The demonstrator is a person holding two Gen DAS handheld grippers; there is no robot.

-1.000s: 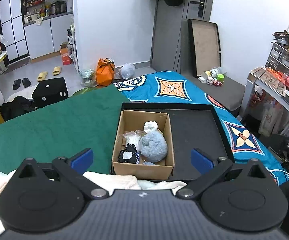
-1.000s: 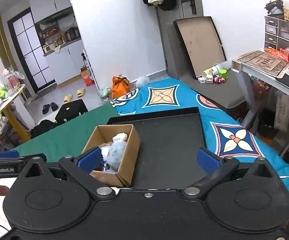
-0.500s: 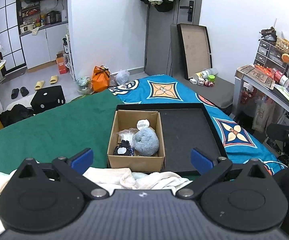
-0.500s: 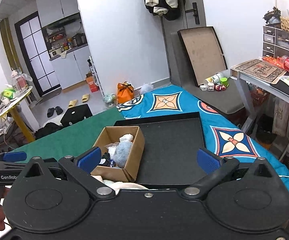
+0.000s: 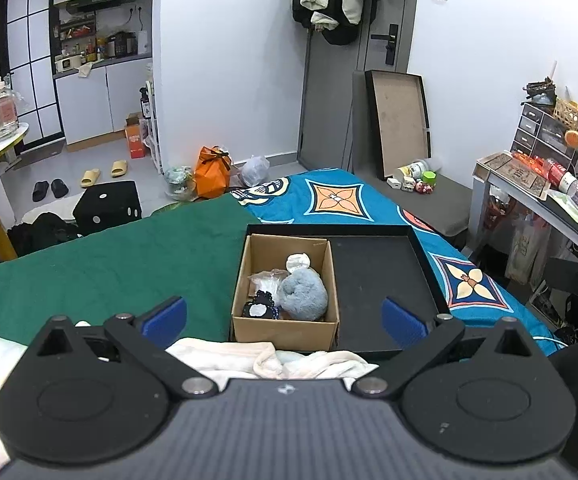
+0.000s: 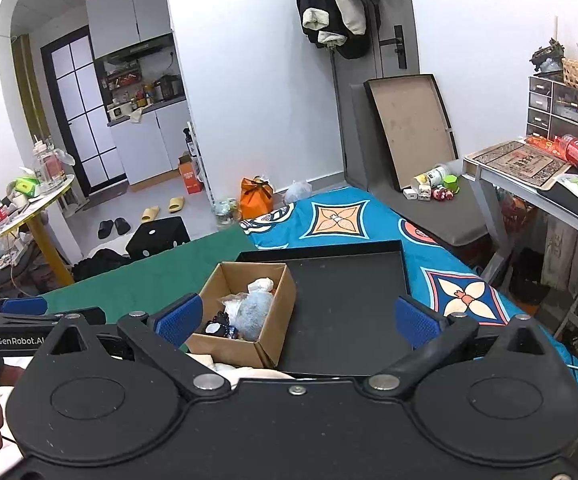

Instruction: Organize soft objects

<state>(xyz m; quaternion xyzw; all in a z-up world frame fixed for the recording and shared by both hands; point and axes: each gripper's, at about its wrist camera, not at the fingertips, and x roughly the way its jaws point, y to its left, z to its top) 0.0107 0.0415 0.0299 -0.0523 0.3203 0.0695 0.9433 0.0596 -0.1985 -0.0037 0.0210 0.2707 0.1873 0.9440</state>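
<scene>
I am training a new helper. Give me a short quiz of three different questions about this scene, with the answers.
1. True or false: the cardboard box stands inside the black tray.
2. What colour is the fluffy item in the box?
3. Both tongs, left and right, are: A) open, B) shut on a cloth.

Key: 1 true; 2 grey-blue; 3 A.

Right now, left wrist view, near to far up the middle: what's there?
Cream towel → brown cardboard box with fluffy grey-blue plush → black tray rim → blue patterned bedspread → grey door.
</scene>
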